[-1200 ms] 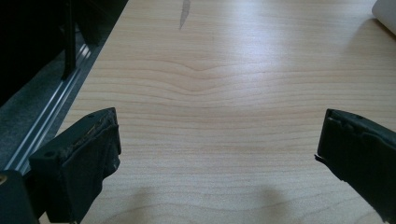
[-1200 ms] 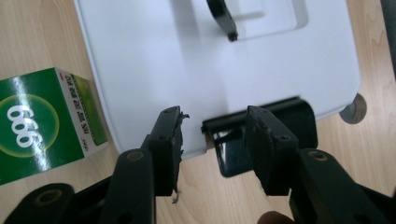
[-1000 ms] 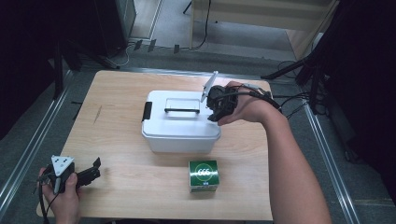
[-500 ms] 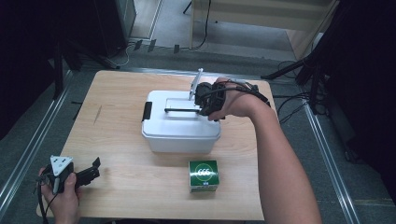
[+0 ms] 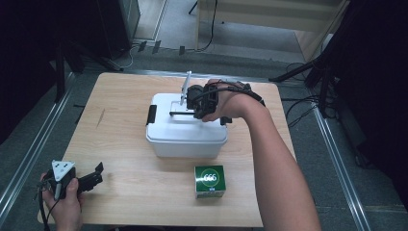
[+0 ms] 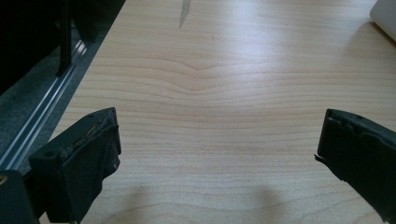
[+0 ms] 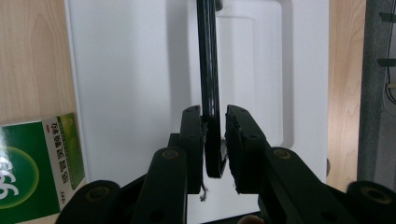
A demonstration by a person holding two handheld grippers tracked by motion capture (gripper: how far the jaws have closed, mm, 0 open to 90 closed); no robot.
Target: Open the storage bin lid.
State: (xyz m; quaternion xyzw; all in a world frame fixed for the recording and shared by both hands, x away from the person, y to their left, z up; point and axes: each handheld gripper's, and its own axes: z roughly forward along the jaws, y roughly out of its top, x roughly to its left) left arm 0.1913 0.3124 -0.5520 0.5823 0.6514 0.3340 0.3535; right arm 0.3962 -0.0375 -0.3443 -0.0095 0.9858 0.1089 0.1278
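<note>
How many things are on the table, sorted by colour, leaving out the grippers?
White: 1, the lidded storage box with black handle
Green: 1, the small carton
Total: 2

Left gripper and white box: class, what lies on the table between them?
Nothing. In the high view, bare wooden table separates the left gripper from the white box. The left gripper view shows the same bare wood.
</note>
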